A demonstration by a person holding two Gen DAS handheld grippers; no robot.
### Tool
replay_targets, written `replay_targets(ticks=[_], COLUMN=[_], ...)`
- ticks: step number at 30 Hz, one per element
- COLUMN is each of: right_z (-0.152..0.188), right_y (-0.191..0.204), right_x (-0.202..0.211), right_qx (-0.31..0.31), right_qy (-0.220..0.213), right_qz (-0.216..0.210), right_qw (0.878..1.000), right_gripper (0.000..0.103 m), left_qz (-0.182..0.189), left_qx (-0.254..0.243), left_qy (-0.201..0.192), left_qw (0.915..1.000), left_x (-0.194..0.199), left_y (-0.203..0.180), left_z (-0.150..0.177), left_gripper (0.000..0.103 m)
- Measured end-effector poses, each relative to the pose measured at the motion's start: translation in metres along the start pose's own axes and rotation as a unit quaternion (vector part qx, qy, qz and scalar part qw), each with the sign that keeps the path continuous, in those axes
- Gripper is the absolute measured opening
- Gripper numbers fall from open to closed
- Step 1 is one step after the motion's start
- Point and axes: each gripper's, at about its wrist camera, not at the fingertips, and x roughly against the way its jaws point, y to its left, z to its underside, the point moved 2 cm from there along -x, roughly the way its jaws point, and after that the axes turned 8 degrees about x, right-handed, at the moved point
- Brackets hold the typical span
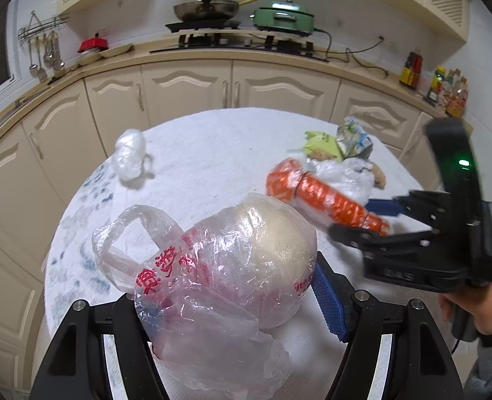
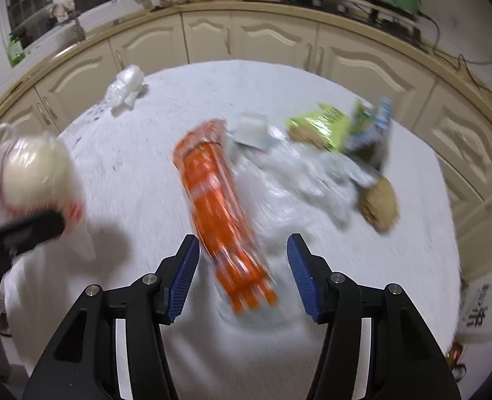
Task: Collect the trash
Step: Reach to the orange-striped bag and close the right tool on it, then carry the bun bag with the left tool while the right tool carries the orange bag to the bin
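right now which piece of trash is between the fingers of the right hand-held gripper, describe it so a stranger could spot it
On the round white table, look at the litter heap on its right half. From that heap a long orange wrapper reaches toward the open right hand-held gripper. It is the only bright orange, stick-shaped piece; its neighbours are clear plastic, a yellow-green packet and brown lumps.

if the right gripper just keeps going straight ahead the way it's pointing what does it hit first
Most likely the orange wrapper: it lies between the open fingers of the right gripper, running forward along their line. Motion blur leaves the depth uncertain.
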Motion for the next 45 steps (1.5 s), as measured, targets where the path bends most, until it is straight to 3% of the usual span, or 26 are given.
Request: replay_targets(ticks=[2, 4, 6, 7, 13, 21, 27, 33, 40, 45], right_z=[-0.005, -0.008, -0.002, 0.003, 0.056, 0.136, 0.216, 0.31, 0.399, 0.439], right_y=[0.007, 0.004, 0.001, 0.001, -0.016, -0.052, -0.095, -0.144, -0.191, -0.219], right_x=[-0.011, -0.012, -0.007, -0.004, 0.033, 0.108, 0.17, 0.198, 0.193, 0.167], right_qx=[0.013, -0.005, -0.027, -0.038, -0.141, -0.258, -0.322, -0.392, -0.471, -0.515], right_qy=[0.0, -0.009, -0.016, -0.019, -0.066, -0.171, -0.22, -0.209, -0.196, -0.176], right_qz=[0.003, -0.007, -0.023, -0.036, -0.11, -0.166, -0.108, -0.034, 0.002, 0.008], right_qw=[1.0, 1.0, 0.999, 0.998, 0.982, 0.936, 0.914, 0.895, 0.86, 0.839], right_gripper=[0.058, 0.049, 0.028, 0.026, 0.026, 0.026, 0.026, 0.026, 0.026, 0.026], left_qz=[-0.003, -0.008, -0.009, -0.007, 0.015, 0.054, 0.088, 0.133, 0.135, 0.126], left_qx=[0.004, 0.002, -0.003, -0.006, -0.021, -0.064, -0.121, -0.183, -0.25, -0.274], left_qy=[0.003, 0.005, 0.003, 0.002, 0.0, 0.001, 0.017, 0.063, 0.126, 0.172], left_qw=[1.0, 1.0, 1.0, 1.0, 0.9997, 0.9965, 0.9886, 0.9721, 0.9505, 0.9377], left_x=[-0.001, -0.002, 0.0, 0.0, 0.007, 0.018, 0.01, -0.025, -0.098, -0.157], left_y=[0.001, -0.001, -0.004, -0.006, -0.037, -0.115, -0.201, -0.303, -0.407, -0.454], left_z=[0.003, 0.005, 0.007, 0.007, 0.014, 0.029, 0.038, 0.057, 0.084, 0.096], left_gripper=[0.069, 0.069, 0.069, 0.069, 0.069, 0.069, 0.069, 0.069, 0.069, 0.07])
